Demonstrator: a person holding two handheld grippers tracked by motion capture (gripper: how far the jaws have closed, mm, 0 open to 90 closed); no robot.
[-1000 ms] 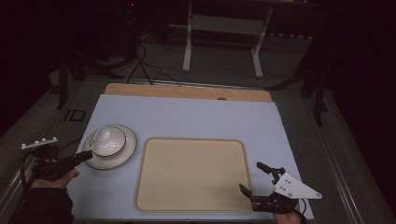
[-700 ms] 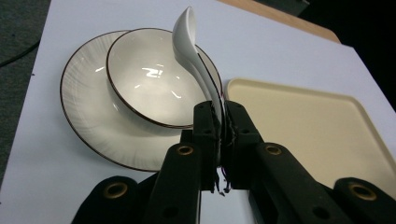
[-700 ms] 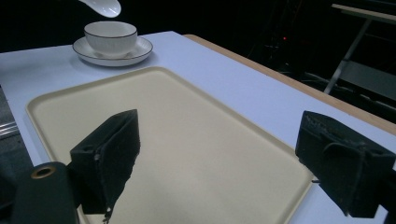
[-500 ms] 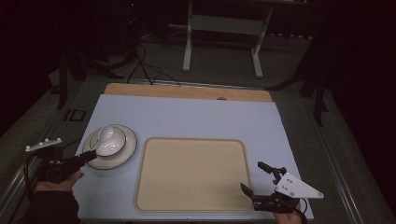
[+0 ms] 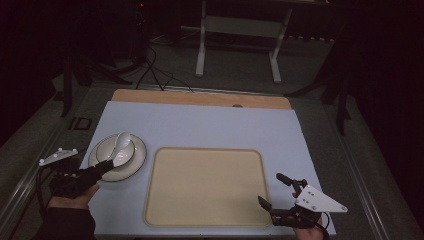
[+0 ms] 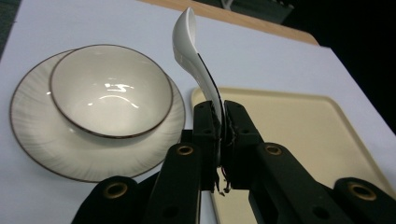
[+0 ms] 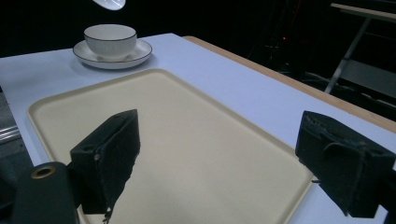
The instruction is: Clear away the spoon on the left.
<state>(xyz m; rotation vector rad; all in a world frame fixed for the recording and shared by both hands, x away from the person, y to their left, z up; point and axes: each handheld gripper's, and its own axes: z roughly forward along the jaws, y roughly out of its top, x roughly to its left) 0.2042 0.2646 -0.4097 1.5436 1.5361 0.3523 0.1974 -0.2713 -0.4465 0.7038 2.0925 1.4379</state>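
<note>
We list a white spoon (image 6: 194,56) with a dark streak along its handle, perhaps a reflection. The bowl (image 6: 111,89) is cream-white with a thin dark brown rim line. The saucer (image 6: 56,149) matches it, cream with fine radial lines and a dark edge. The tray (image 5: 207,185) is plain pale beige. The table cover (image 5: 200,125) is light blue, and the table edge (image 5: 200,97) is tan wood. Both sets of jaws are black.

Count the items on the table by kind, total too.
White ceramic soup spoon, held in the left gripper fingers: 1
Cream round bowl with dark rim: 1
Cream round saucer plate under the bowl: 1
Beige rectangular plastic tray: 1
Total: 4
</note>
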